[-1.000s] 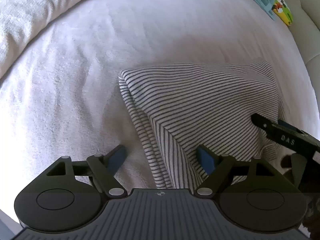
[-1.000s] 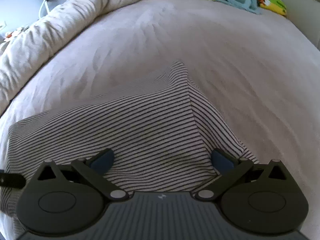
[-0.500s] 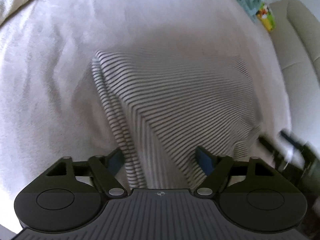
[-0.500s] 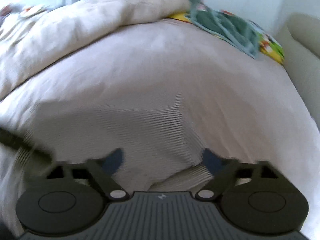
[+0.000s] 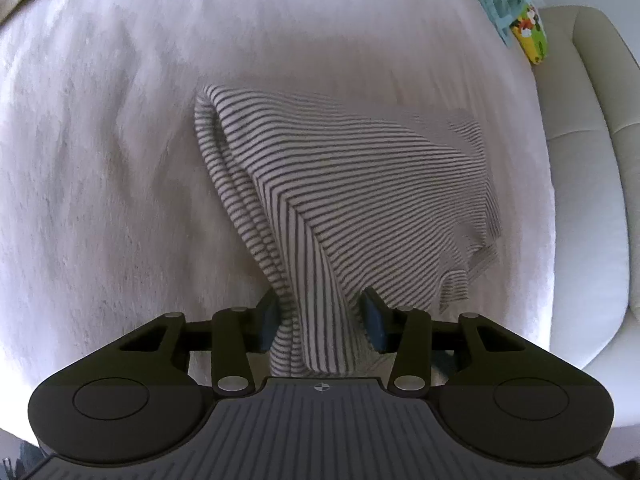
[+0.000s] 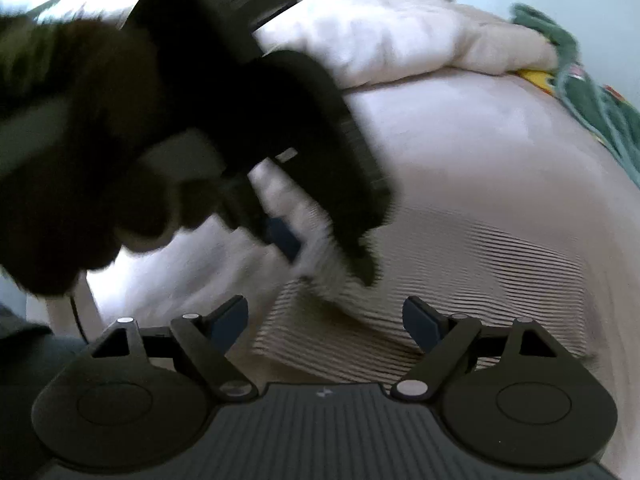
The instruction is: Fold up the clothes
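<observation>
Left gripper (image 5: 320, 316) pinches the striped garment's (image 5: 360, 200) near corner, cloth trailing forward across the bed (image 5: 100, 160); right gripper (image 6: 326, 320), fingers spread, hovers beside it.

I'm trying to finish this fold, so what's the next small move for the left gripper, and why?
Probably carry the pinched edge forward over the rest and lay it down. The left gripper is shut on a bunched corner of the striped shirt, lifted off the bed, while the right gripper is open, holding nothing.
</observation>
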